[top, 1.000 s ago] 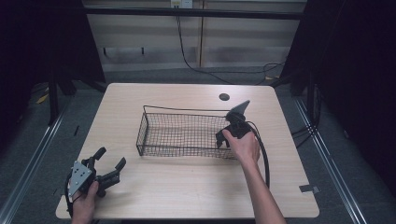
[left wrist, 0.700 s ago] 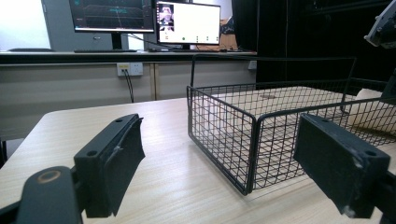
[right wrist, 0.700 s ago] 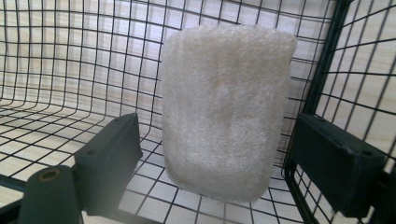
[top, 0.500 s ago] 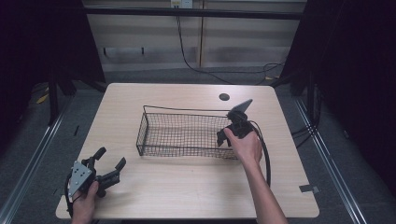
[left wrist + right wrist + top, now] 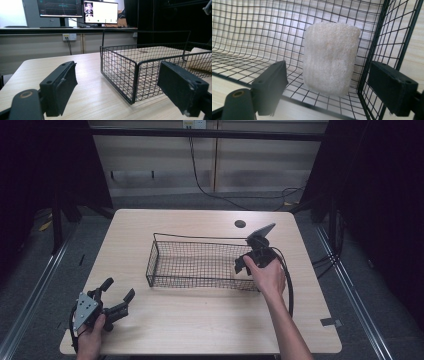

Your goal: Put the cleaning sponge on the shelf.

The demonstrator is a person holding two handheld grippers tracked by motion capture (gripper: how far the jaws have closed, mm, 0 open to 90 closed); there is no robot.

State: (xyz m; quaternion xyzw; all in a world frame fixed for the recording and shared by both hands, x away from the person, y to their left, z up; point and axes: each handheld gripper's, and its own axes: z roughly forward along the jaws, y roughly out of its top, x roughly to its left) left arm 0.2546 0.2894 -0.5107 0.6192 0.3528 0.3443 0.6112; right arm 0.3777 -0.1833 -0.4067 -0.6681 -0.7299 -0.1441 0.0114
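A black wire basket stands in the middle of the wooden table. My right gripper is at the basket's right end, open. In the right gripper view a white foam block lies in the basket's corner, just beyond the open right gripper; the jaws do not touch it. The right-hand jaw sits outside the wire wall. My left gripper rests low at the table's front left, open and empty. In the left gripper view, the left gripper faces the basket, with the pale block at the far end.
A round dark hole lies in the tabletop behind the basket. A bit of grey tape sits near the front right corner. The right gripper's cable loops beside the forearm. Monitors stand on a desk beyond the table.
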